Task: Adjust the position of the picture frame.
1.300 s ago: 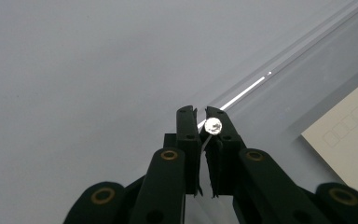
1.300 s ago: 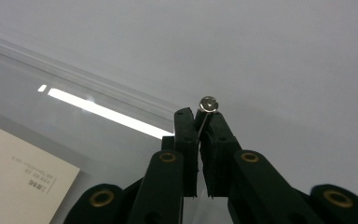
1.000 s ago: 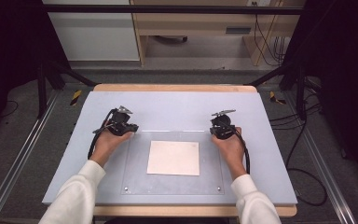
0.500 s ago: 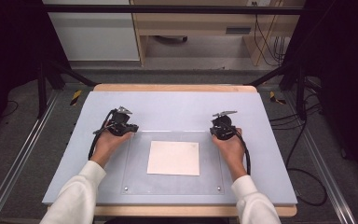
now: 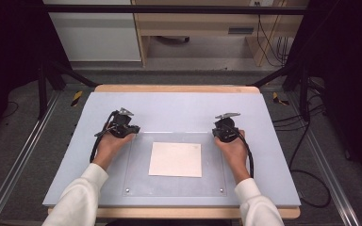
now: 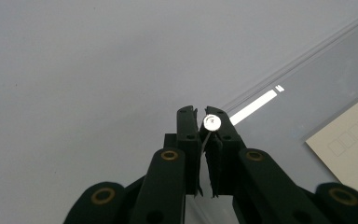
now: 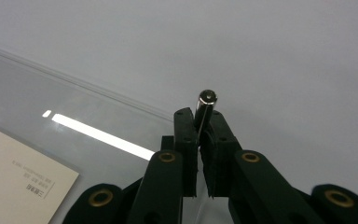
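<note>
Both tongs rest closed at the clear plate's (image 5: 136, 176) far corners, the left tongs (image 5: 133, 129) at a silver screw (image 6: 212, 122), the right tongs (image 5: 218, 133) apparently gripping a metal pin (image 7: 205, 108); the envelope (image 5: 175, 159) on the counter (image 5: 179, 110) looks untouched, reaching it seemingly next.

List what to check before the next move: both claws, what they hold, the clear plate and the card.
1. Left claw shut on round-headed silver pin: ok.
2. Right claw shut on silver cylinder: ok.
3. Clear plate flat on the table: ok.
4. Card inside the plate's outline: ok.
5. Near-corner studs seated tight: cannot tell.
</note>
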`<state>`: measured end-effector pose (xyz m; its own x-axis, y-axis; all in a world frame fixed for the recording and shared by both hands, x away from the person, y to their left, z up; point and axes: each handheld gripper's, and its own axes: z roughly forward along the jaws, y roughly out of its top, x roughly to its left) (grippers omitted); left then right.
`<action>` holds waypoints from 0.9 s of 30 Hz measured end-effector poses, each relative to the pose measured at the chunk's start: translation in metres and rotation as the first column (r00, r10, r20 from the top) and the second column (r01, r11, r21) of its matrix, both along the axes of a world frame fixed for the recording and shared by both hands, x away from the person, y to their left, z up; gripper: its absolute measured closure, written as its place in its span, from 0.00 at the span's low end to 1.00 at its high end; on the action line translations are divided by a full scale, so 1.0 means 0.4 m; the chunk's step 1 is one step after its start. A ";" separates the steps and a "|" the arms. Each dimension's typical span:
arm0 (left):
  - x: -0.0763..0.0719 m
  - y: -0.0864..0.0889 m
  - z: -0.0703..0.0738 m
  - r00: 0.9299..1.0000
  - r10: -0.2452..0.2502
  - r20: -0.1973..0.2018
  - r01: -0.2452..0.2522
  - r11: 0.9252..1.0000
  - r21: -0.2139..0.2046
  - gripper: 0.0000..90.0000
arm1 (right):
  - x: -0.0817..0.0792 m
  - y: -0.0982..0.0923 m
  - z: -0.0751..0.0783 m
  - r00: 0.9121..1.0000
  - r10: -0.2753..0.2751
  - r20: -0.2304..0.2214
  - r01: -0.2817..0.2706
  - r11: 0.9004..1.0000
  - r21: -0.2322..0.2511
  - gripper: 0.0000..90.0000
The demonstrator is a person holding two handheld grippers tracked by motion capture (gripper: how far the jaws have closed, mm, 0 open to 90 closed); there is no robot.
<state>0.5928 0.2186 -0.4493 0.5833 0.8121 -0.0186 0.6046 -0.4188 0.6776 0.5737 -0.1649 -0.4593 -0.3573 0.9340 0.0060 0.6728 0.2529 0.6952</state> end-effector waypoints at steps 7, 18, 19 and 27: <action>-0.020 -0.006 -0.013 0.996 0.075 0.054 -0.073 0.997 -0.032 0.92 | -0.005 -0.005 -0.005 0.998 -0.004 0.064 0.003 1.000 0.017 0.90; -0.035 -0.004 -0.026 0.987 0.114 0.114 -0.105 0.992 -0.076 0.90 | -0.012 -0.008 0.006 0.987 0.021 0.161 -0.024 0.999 0.022 0.89; -0.037 -0.004 -0.026 0.986 0.117 0.119 -0.108 0.991 -0.079 0.90 | -0.013 -0.009 0.006 0.986 0.023 0.163 -0.026 0.999 0.022 0.90; -0.052 -0.006 -0.020 0.970 0.133 0.203 -0.110 0.987 -0.121 0.90 | -0.018 -0.006 0.002 0.982 0.038 0.184 -0.043 0.999 0.023 0.94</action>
